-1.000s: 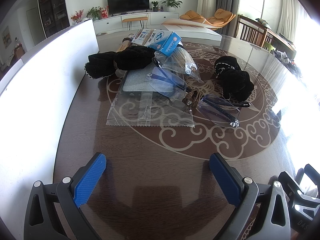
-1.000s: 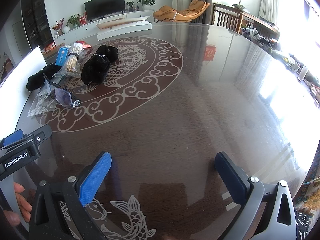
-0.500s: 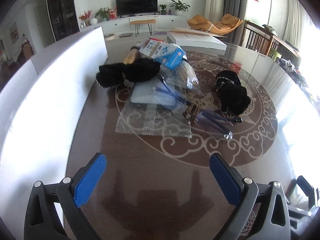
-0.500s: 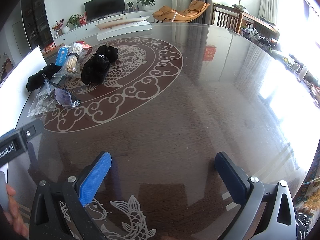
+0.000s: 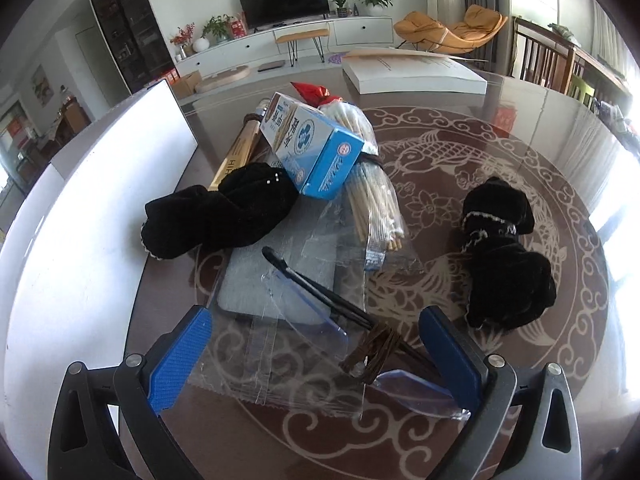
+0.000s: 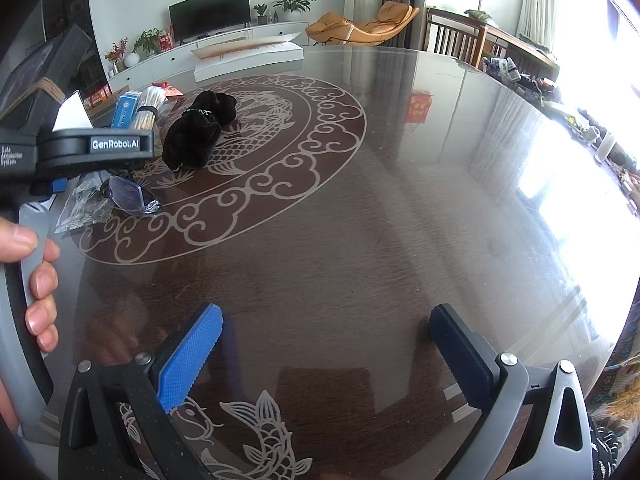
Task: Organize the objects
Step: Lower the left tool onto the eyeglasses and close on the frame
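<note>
My left gripper is open, low over a clear plastic bag with a grey pad. A brown tied band and blue-lensed glasses lie between its fingers. Beyond lie a black cloth bundle, a blue and white box, a pack of wooden sticks and a second black bundle. My right gripper is open and empty over bare table. The black bundle and glasses show far left.
A white board stands along the table's left edge. A white flat box lies at the far side. The person's hand holds the left tool at the left of the right wrist view.
My left gripper has moved forward over the plastic bag, so the glasses and brown band now sit between its fingers. The right gripper has not moved.
</note>
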The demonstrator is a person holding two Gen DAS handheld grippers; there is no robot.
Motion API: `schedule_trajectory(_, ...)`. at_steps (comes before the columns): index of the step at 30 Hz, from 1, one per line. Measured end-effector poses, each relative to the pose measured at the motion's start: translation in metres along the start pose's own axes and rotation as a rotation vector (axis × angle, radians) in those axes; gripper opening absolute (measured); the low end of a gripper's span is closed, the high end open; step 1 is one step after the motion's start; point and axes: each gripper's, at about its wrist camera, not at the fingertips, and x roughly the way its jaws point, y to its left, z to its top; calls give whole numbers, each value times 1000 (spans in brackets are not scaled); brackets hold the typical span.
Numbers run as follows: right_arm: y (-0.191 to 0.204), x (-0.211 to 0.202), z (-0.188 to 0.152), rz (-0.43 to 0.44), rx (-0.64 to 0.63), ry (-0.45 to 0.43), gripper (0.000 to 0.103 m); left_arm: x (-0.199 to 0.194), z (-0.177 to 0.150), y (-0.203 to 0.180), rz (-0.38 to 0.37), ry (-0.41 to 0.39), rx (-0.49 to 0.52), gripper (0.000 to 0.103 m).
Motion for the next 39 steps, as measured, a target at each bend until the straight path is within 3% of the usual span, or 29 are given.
schedule_trajectory(1,0,0,0,0,0,0,103,-3,-6,2,-1,-16,13,103)
schedule_trajectory(3,0,0,0,0,0,0,103,-10,-17,10,-17,-42,37,82)
schedule_trajectory(4,0,0,0,0,0,0,103,-13,-22,15,-36,-44,41,64)
schedule_trajectory(5,0,0,0,0,0,0,103,-14,-27,21,-53,-38,39,58)
schedule_trajectory(6,0,0,0,0,0,0,103,-14,-31,26,-69,-30,38,58)
schedule_trajectory(12,0,0,0,-1,0,-1,103,-15,-41,37,-103,-24,69,62)
schedule_trajectory(14,0,0,0,0,0,-1,103,-13,-40,37,-99,-15,66,77)
schedule_trajectory(19,0,0,0,0,0,-1,103,-11,-47,45,-113,3,4,93)
schedule_trajectory(25,0,1,0,-1,0,-1,103,-12,-56,59,-142,40,-36,95)
schedule_trajectory(28,0,1,0,-1,-1,-1,103,-13,-58,60,-122,38,-23,103)
schedule_trajectory(39,0,1,0,-1,-1,-1,103,-12,-67,70,-156,42,-45,103)
